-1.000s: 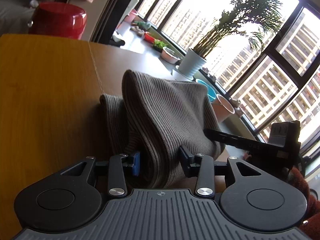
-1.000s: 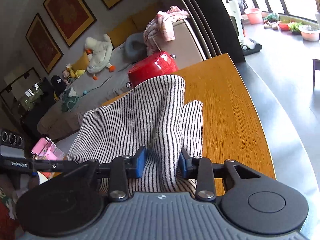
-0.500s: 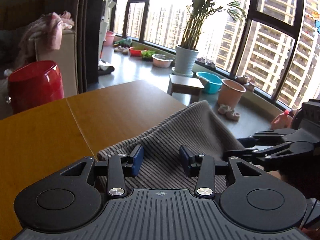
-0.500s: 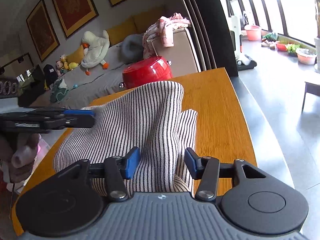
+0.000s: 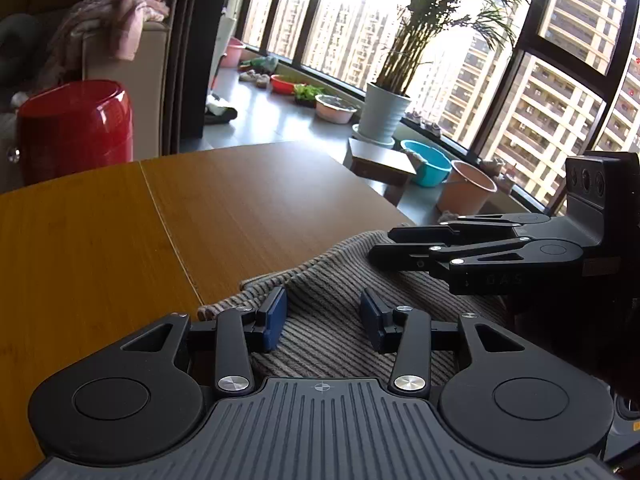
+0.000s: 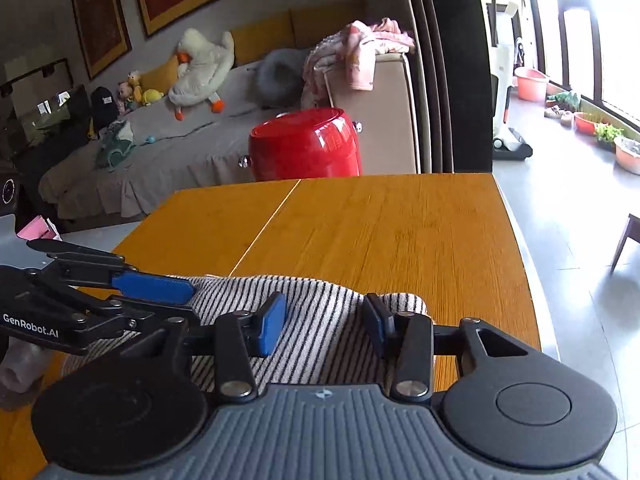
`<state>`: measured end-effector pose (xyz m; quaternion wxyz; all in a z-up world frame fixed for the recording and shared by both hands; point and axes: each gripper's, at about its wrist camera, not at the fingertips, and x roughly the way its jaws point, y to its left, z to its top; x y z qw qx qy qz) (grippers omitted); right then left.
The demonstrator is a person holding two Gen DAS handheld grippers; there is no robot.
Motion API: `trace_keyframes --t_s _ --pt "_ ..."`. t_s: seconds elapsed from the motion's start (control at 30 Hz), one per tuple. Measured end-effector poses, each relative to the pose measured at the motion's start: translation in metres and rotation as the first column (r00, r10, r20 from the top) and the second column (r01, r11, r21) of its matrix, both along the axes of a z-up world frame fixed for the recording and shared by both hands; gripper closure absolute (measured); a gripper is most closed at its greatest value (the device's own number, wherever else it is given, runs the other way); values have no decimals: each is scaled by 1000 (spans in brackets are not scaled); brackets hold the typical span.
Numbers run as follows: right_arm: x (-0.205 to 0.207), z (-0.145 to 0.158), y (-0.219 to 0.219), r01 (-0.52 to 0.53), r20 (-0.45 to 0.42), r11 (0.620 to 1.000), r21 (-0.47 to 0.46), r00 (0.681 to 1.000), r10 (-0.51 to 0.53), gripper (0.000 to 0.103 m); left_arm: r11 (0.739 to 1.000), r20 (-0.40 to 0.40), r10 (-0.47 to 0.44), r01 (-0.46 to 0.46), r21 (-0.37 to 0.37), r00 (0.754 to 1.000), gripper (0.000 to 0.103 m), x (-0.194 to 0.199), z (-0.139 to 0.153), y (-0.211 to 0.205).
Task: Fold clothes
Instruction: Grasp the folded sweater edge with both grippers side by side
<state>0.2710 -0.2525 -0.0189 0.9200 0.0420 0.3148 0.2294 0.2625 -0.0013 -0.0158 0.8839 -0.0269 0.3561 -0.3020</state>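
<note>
A striped knit garment (image 5: 340,264) (image 6: 248,292) lies flat on the wooden table (image 5: 240,200) (image 6: 380,232) near its front edge. My left gripper (image 5: 322,300) hovers low over the garment's left part. Its jaws are opening and the blue pads do not press the cloth. My right gripper (image 6: 324,306) sits over the right part, its jaws closing, with the cloth lying under them and not pinched. Each view shows the other gripper from the side: the right gripper (image 5: 380,246) over the cloth, and the left one's blue pad (image 6: 152,286) at the cloth's left end.
A red round container (image 5: 76,128) (image 6: 304,148) stands beyond the table's far edge by a beige sofa arm (image 6: 392,116). A potted palm (image 5: 384,116), basins and a low stool stand by the windows on the right. A sofa with soft toys (image 6: 200,68) lines the back wall.
A second ago both grippers held the garment up in a raised fold. Now it lies flat on the table, both grippers have let go and drawn back towards the near edge.
</note>
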Motion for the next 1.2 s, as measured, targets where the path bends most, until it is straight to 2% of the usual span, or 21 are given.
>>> trace_keyframes --t_s 0.07,0.13,0.2,0.3,0.33,0.43,0.5,0.6,0.7,0.77,0.83,0.9,1.03,1.1,1.2 --pt "1 0 0 6 -9 1000 1 1000 -6 61 1000 39 1 0 -18 999 58 -3 11 4" --pt "-4 -1 1 2 3 1000 -19 1000 -2 61 999 81 1 2 -37 997 51 -7 23 7" --pt "-6 -2 0 4 5 1000 -21 1000 -4 61 1000 111 -21 22 -10 994 43 -4 28 4" --pt "-7 0 -2 11 1 1000 -16 1000 -11 61 995 93 -31 23 93 995 44 10 14 -8" --pt "-9 3 -2 13 5 1000 -15 1000 -13 61 991 86 -28 16 129 996 41 16 6 -12" --pt "-32 23 -8 21 31 1000 4 999 -22 57 996 52 -9 4 88 999 39 29 -7 -9" --pt "-58 32 -20 2 11 997 71 1000 -2 42 998 40 -1 -2 62 999 38 32 -11 -7" --pt "-98 36 -39 -17 -56 983 182 998 28 38 999 20 5 -6 34 1000 35 35 -16 -3" --pt "-117 8 -52 23 -229 928 372 971 68 38 1000 -38 16 -17 -23 999 34 42 -20 5" --pt "-125 -17 -57 78 -335 866 494 936 107 38 998 -70 26 -30 -48 997 34 42 -22 10" --pt "-120 -39 -55 155 -399 836 527 913 82 39 997 -100 36 -42 -67 994 34 40 -22 15" --pt "-108 -47 -56 205 -412 846 493 911 20 46 995 -127 44 -55 -85 991 36 33 -20 21" --pt "-83 -33 -66 204 -334 887 414 940 -60 46 987 -214 11 -44 -154 977 36 8 -24 34" --pt "-72 -23 -67 193 -264 923 332 959 -106 45 984 -244 -17 -27 -176 970 34 -8 -29 31" --pt "-54 -11 -57 141 -166 971 191 980 -109 42 978 -266 -62 5 -208 962 29 -30 -32 21"
